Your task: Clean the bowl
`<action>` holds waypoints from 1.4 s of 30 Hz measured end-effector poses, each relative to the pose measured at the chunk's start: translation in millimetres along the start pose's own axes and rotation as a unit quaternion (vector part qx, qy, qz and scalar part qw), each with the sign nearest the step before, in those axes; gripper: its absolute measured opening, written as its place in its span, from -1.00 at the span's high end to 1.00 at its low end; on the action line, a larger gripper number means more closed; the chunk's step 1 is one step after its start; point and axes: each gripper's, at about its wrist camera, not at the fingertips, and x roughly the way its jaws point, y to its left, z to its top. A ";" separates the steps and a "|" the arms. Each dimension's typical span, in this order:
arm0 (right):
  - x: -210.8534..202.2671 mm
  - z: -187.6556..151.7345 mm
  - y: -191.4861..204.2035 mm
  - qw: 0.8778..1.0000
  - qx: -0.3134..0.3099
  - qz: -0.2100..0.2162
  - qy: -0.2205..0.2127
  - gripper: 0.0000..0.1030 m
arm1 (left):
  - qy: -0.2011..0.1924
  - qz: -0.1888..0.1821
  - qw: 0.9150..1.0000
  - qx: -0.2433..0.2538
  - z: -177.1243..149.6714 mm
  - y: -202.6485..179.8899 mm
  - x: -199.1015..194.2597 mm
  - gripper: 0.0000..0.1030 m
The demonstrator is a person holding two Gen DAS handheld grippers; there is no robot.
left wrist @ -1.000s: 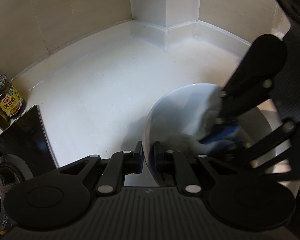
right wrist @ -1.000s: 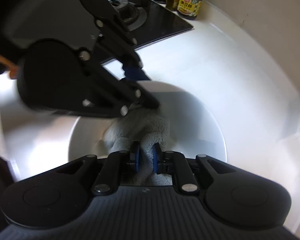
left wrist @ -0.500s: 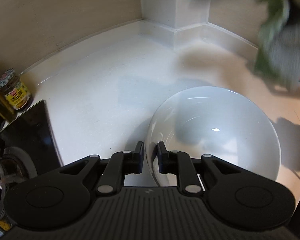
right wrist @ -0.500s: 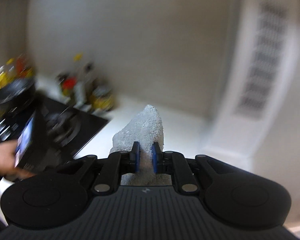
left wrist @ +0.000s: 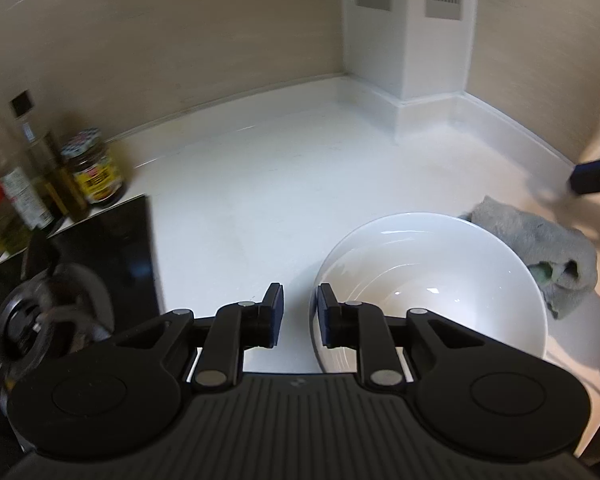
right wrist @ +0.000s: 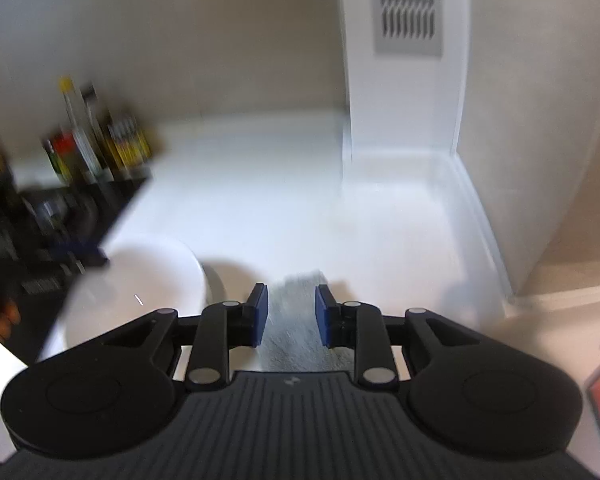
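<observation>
Both grippers are opening: left gripper (left wrist: 298,305) straddles the white bowl (left wrist: 432,280) rim, seemingly unpinched; right gripper (right wrist: 290,307) frees the grey cloth (right wrist: 296,320) beside it (wiping looks finished). Next: withdraw cleanly.

Left gripper (left wrist: 298,304): jaws opening, pads clear, angled downward.
Right gripper (right wrist: 290,307): jaws opening, pads clear, angled downward.
</observation>
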 end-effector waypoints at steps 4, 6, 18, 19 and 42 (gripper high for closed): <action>-4.7 -8.4 -21.1 1.000 0.009 0.021 -0.014 0.58 | -0.004 0.030 0.998 -0.047 1.4 -3.9 -15.4 0.54; 0.9 -13.0 -26.7 1.000 0.010 0.028 -0.002 0.58 | 0.010 0.027 0.996 -0.083 1.6 -7.5 -24.1 0.54; -11.2 -56.2 -30.0 0.997 0.052 0.036 -0.037 0.58 | 0.012 0.064 0.992 -0.106 -23.2 -59.4 -67.8 0.54; -18.2 -61.5 -26.4 0.998 0.048 0.030 -0.039 0.58 | 0.009 0.058 0.993 -0.105 -26.3 -62.9 -72.3 0.54; -105.1 -118.2 18.3 0.995 -0.081 -0.043 -0.043 0.58 | -0.037 0.040 0.989 -0.139 -79.6 -157.1 -146.6 0.54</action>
